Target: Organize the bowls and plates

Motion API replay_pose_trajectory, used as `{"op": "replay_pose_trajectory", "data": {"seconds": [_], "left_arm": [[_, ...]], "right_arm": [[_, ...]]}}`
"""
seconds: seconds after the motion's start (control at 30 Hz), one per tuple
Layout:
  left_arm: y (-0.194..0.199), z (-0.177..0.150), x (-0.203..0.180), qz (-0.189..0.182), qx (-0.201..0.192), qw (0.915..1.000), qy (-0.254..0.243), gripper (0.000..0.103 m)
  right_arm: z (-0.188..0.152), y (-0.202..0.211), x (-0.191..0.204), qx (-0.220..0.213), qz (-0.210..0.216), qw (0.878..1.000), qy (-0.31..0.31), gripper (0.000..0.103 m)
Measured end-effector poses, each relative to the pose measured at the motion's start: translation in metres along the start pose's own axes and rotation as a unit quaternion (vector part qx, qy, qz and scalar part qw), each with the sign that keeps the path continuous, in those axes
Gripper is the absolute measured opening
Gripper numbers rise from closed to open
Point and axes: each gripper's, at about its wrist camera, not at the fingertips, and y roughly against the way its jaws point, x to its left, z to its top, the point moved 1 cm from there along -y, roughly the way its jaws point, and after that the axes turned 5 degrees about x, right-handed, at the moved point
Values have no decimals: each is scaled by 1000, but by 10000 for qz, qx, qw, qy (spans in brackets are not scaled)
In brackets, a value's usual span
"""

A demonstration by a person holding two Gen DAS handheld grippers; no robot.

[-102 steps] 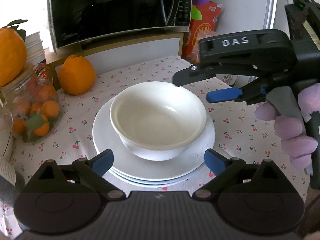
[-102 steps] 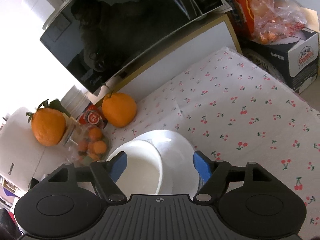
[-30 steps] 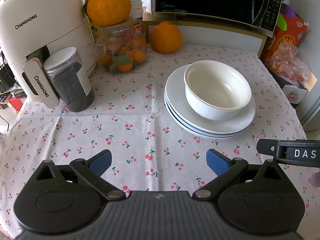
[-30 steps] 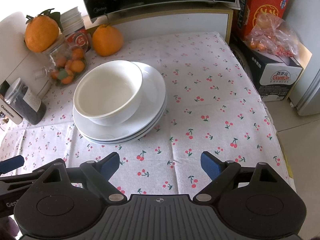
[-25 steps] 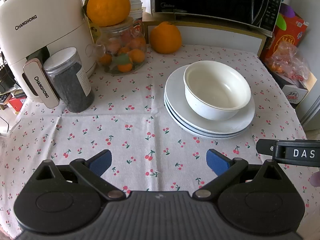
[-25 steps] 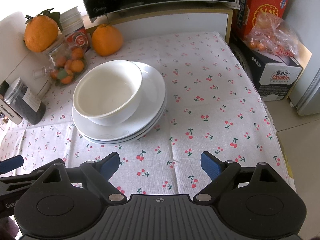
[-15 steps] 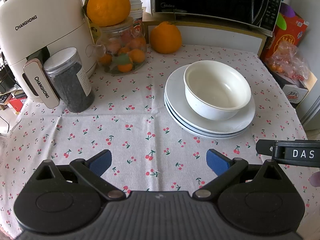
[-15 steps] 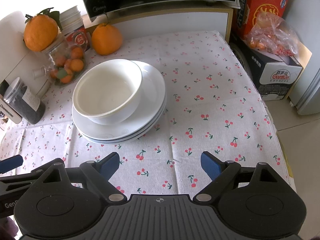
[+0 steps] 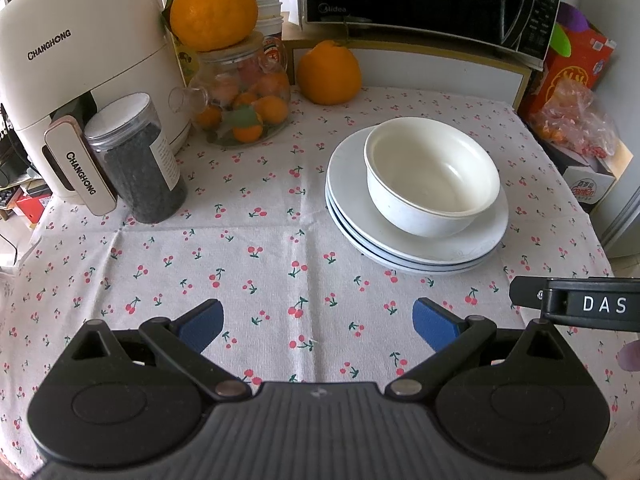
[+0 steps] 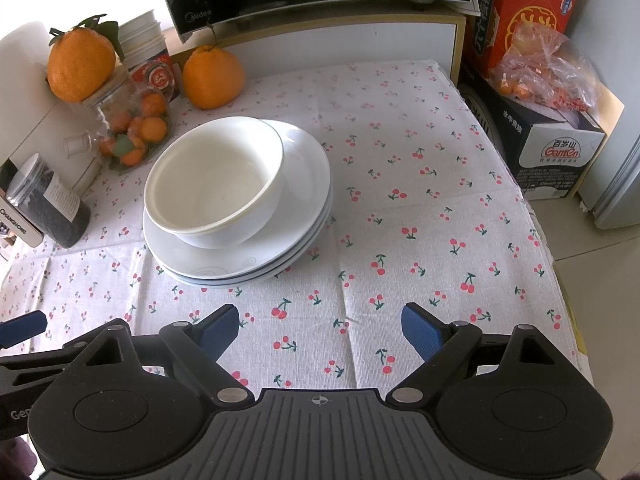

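Left gripper (image 9: 316, 322): blue pads spread wide, nothing between them, only cherry-print tablecloth (image 9: 256, 264) below. Right gripper (image 10: 320, 326): likewise wide and empty. Both angled steeply down toward the near edge of the table, well apart from the crockery, side by side (a black arm of the right one pokes into the left view at the edge).

Further out: white bowl (image 9: 432, 176) sitting in the top of a stack of plates (image 9: 420, 256), apparently three, though the rims are hard to count. Looks stacked already.

Risks, as a judgement: bowl sits off-centre on the stack, toward its far side, so any nudge or one-sided lift could slide or tip it. Glass jar of oranges (image 9: 244, 108) and dark canister (image 9: 138, 160) nearby, knockable on a careless sweep leftward.
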Motion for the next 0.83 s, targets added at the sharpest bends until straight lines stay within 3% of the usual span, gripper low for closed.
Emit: {"op": "replay_pose_trajectory", "data": {"seconds": [0.83], "left_arm": [[-3,-1,-1,64,60,9999,-108,99]], "right_arm": [[-1,-3,-1,37,-67,10000,-10,90]]}}
